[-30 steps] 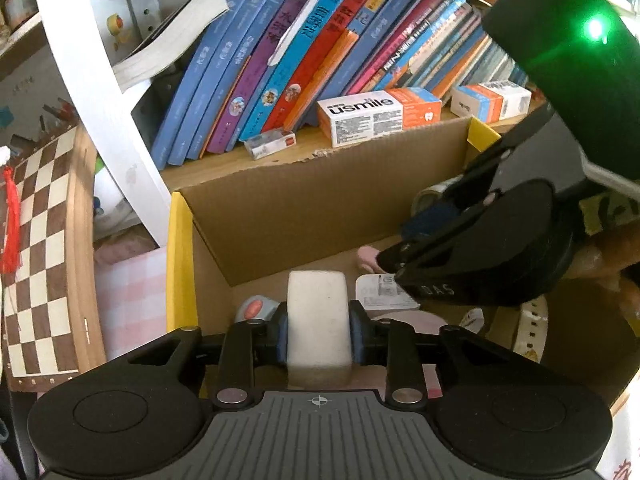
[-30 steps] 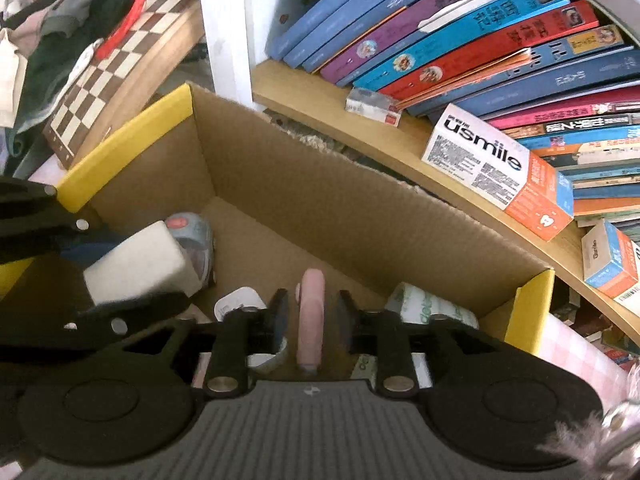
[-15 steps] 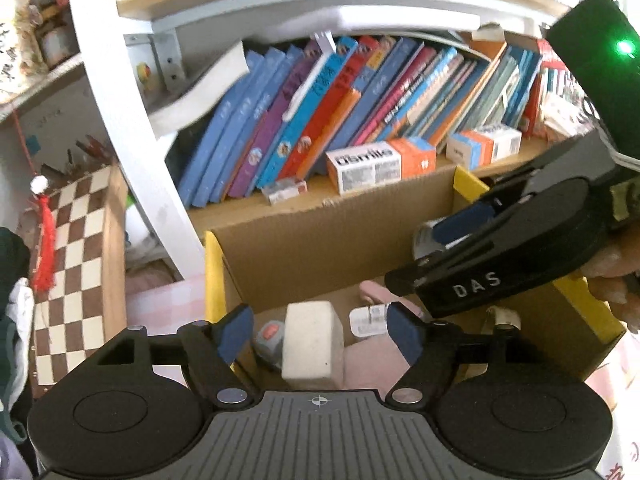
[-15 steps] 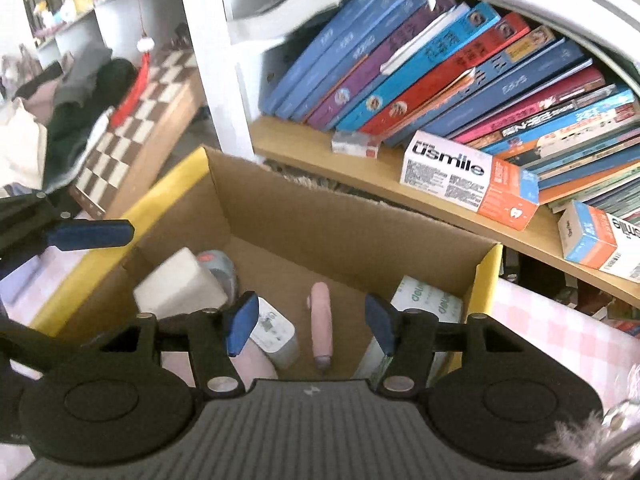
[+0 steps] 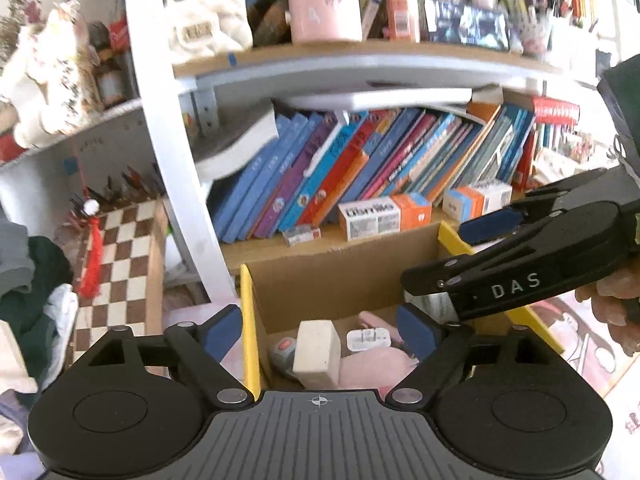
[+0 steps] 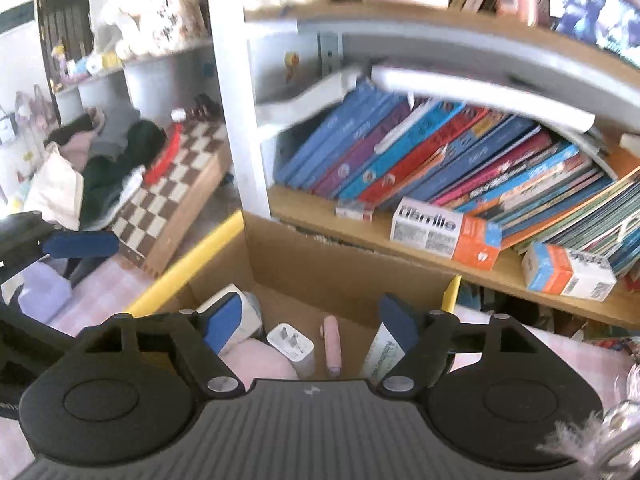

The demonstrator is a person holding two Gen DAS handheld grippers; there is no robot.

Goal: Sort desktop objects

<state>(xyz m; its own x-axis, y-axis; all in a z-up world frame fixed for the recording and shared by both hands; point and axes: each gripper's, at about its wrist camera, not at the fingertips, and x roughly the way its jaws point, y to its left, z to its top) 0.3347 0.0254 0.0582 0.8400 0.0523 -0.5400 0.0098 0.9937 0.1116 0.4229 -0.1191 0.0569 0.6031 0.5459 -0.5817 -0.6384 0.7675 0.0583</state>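
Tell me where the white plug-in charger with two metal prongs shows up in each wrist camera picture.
Left wrist view: the white plug-in charger lies low and centre-right in the brown cardboard box, right of the white foam block.
Right wrist view: it sits bottom centre, left of the slim pink stick.
Shared landmark: the white-and-orange toothpaste carton on the shelf.

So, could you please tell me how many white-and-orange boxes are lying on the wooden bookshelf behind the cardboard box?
2. One box lies in front of the leaning books, behind the cardboard box; the other box lies further right along the shelf. More may be hidden.
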